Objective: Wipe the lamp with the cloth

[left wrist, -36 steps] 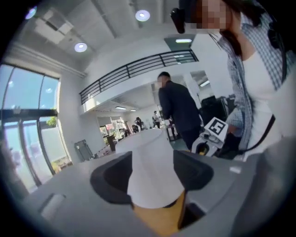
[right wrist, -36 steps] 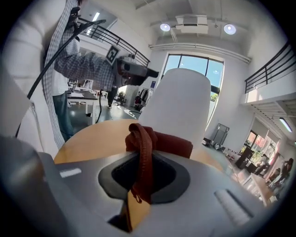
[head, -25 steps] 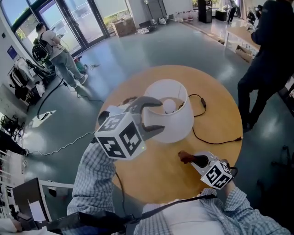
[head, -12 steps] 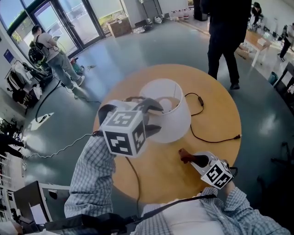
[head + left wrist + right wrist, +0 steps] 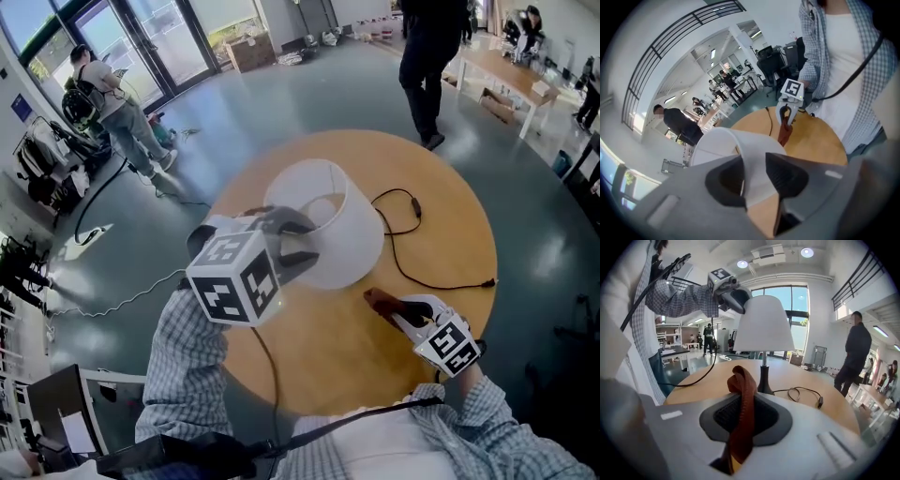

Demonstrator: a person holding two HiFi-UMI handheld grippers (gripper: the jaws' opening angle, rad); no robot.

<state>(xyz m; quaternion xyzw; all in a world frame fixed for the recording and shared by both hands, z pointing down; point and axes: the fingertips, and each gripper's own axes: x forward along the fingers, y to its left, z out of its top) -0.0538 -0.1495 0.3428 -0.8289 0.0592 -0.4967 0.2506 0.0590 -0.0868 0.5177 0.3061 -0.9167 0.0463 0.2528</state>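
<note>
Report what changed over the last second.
The left claw has just been closing its jaws, the lampshade rim between them, a gap still showing on one side. The right claw stays shut on the brown cloth above the table.

The table lamp with a white conical fabric shade (image 5: 352, 239) and dark stem stands upright on the round wooden surface (image 5: 441, 225); its shade's upper rim sits between the jaws of the left tool (image 5: 292, 241), which have just been closing. The rust-brown cloth (image 5: 379, 301) hangs bunched, clamped in the right tool (image 5: 386, 307), near the lamp's base.
</note>
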